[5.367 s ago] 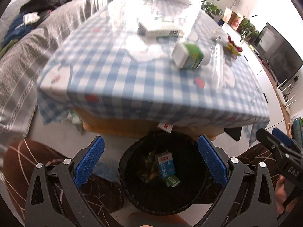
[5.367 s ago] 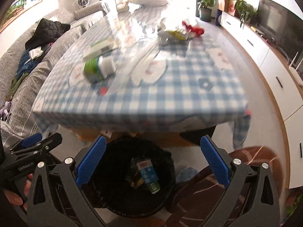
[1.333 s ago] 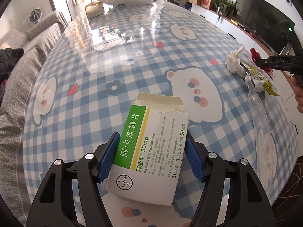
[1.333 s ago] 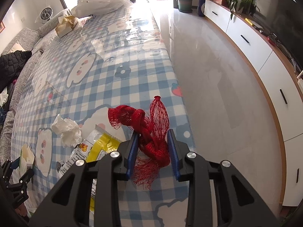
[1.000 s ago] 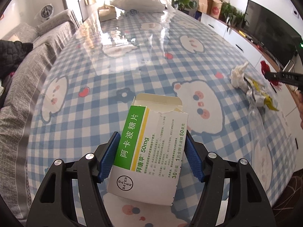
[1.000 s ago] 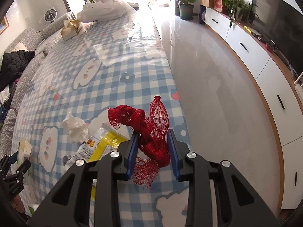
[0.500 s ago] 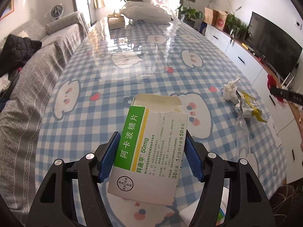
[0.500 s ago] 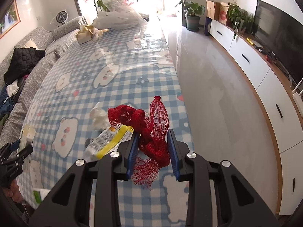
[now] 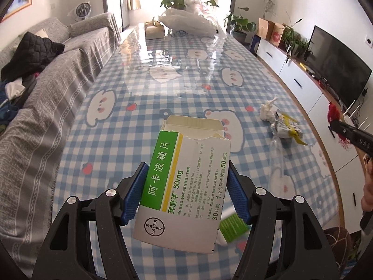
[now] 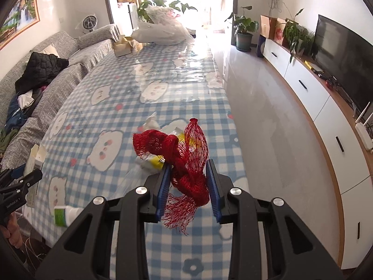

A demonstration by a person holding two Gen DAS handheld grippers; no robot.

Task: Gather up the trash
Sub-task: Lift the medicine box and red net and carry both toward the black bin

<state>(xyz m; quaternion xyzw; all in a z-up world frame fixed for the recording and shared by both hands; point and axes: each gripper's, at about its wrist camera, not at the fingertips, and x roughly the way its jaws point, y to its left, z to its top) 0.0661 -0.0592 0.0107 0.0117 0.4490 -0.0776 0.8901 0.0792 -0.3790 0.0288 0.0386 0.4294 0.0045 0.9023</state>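
Note:
My left gripper (image 9: 186,193) is shut on a torn-open white and green medicine box (image 9: 184,186), held up above the checked table (image 9: 139,107). My right gripper (image 10: 188,184) is shut on a bunch of red mesh netting (image 10: 184,161), also lifted over the table. In the right wrist view the left gripper (image 10: 16,186) shows at the left edge with the box (image 10: 35,161). In the left wrist view the right gripper (image 9: 349,135) and the netting (image 9: 334,114) appear at the right edge. On the table lie a crumpled tissue (image 9: 268,110), a yellow wrapper (image 9: 288,126) and a green and white carton (image 10: 66,214).
A grey sofa (image 9: 53,70) with dark clothes runs along the table's left side. At the far end stand a tissue box (image 9: 153,31) and a big white plastic bag (image 9: 191,23). White cabinets (image 10: 331,121) and a television (image 10: 345,53) line the right wall across the bare floor (image 10: 268,116).
Both grippers have risen and drawn back toward the near end of the table, each keeping its load. More of the table and room shows now.

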